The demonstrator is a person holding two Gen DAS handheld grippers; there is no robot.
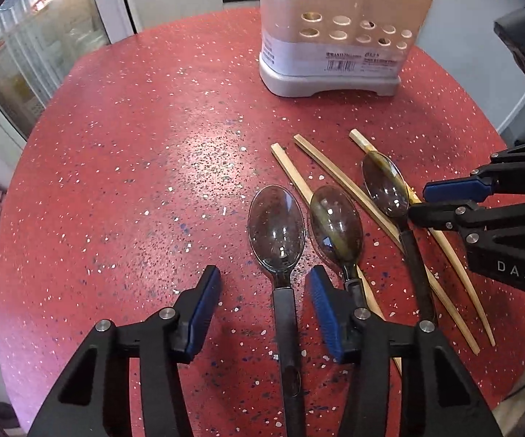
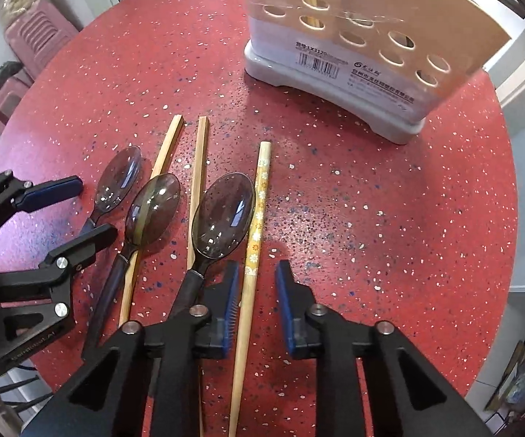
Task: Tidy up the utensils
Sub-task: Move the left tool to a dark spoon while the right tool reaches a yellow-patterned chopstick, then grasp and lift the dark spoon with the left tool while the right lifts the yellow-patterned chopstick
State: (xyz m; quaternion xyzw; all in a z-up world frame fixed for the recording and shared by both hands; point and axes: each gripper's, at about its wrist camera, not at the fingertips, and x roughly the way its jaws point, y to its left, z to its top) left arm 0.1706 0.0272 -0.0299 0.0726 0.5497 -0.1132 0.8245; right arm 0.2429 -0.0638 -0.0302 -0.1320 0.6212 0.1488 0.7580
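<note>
Three smoky clear spoons with dark handles and three chopsticks lie on the red speckled table (image 1: 134, 182). My left gripper (image 1: 264, 309) is open, its fingers on either side of the leftmost spoon (image 1: 277, 233). My right gripper (image 2: 257, 302) is open around the flower-patterned chopstick (image 2: 257, 218), beside the rightmost spoon (image 2: 224, 215). The middle spoon (image 2: 153, 209) lies over a plain chopstick (image 2: 169, 145). Another plain chopstick (image 2: 200, 160) lies between the spoons. A beige utensil holder (image 2: 353, 43) with round holes stands at the back; it also shows in the left wrist view (image 1: 335, 29).
Pink plastic stools (image 2: 32, 40) stand on the floor beyond the table's left edge. A glass door (image 1: 36, 54) is at the far left. The table's round edge curves close on the right.
</note>
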